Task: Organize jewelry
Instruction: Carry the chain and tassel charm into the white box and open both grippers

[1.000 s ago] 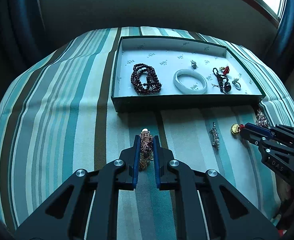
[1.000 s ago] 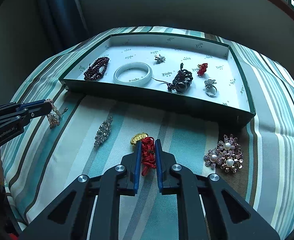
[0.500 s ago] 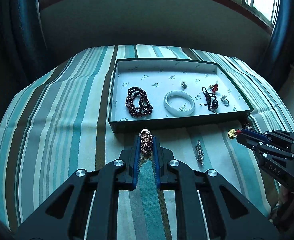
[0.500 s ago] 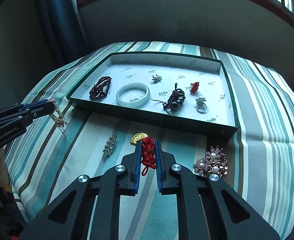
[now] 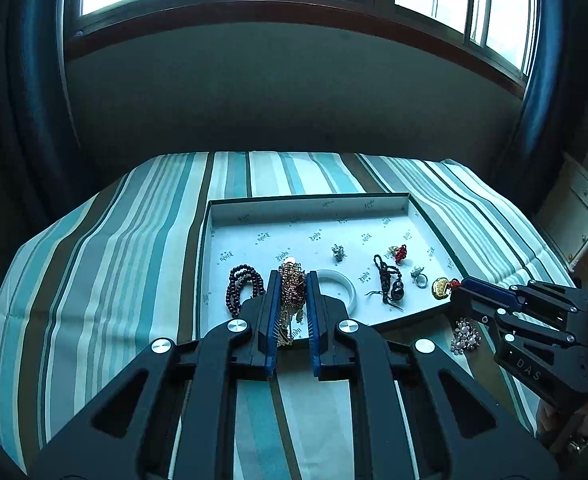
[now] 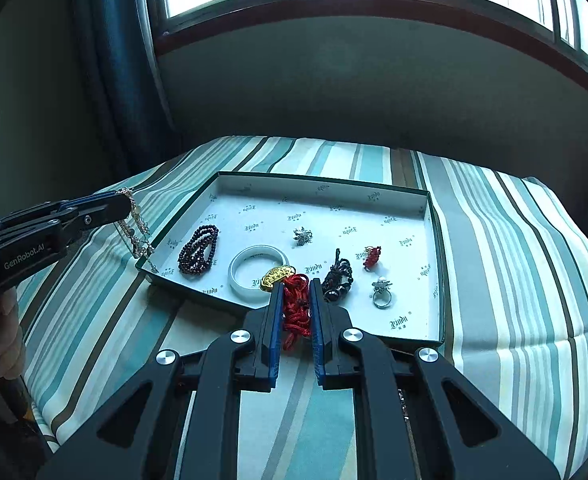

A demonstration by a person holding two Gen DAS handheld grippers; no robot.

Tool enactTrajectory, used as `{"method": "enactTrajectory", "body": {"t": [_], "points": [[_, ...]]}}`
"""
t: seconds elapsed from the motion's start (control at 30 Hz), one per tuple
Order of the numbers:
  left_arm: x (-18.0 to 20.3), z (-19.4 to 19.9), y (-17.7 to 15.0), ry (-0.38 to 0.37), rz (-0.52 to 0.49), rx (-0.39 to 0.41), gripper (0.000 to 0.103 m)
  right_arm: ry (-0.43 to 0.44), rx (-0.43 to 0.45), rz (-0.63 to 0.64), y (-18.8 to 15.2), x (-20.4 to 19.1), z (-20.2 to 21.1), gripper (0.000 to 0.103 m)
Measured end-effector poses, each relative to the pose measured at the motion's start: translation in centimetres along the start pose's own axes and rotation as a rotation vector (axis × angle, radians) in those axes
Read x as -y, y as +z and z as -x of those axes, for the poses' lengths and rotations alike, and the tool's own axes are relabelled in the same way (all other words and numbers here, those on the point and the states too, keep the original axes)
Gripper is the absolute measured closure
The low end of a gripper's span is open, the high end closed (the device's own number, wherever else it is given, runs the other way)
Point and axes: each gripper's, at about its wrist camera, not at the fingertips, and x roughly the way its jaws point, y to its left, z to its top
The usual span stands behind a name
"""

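Striped bedcover (image 5: 106, 280) carries an open tray (image 5: 411, 206). Left gripper (image 5: 292, 312) clamps a gold chain (image 5: 292, 284) above the tray's near edge. Right gripper (image 6: 295, 312) clamps a red cord (image 6: 295, 304) with gold charm (image 6: 278, 276).

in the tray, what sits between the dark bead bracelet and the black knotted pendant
The white bangle lies between the dark bead bracelet and the black knotted pendant; the right wrist view shows it best.

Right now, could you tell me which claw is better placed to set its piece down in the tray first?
Probably the right claw: its gold charm on red cord already hangs over the tray floor beside the white bangle. The left claw dangles its gold chain at the tray's left rim.
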Motion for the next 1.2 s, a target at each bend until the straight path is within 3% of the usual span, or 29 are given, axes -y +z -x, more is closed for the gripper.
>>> {"method": "enactTrajectory", "body": {"t": [0.5, 0.87, 1.2], "points": [[0.8, -6.3, 6.8, -0.030, -0.010, 0.065, 0.091, -0.024, 0.051, -0.006, 5.9, 1.8, -5.5, 0.090], [-0.7, -15.9, 4.0, 0.013, 0.016, -0.102, 0.091, -0.050, -0.081, -0.039, 4.9, 3.9, -13.2, 0.090], [-1.3, -18.0, 2.8, 0.038, 0.023, -0.157, 0.089, -0.057, -0.158, -0.032, 3.8, 3.8, -15.7, 0.090]]}}
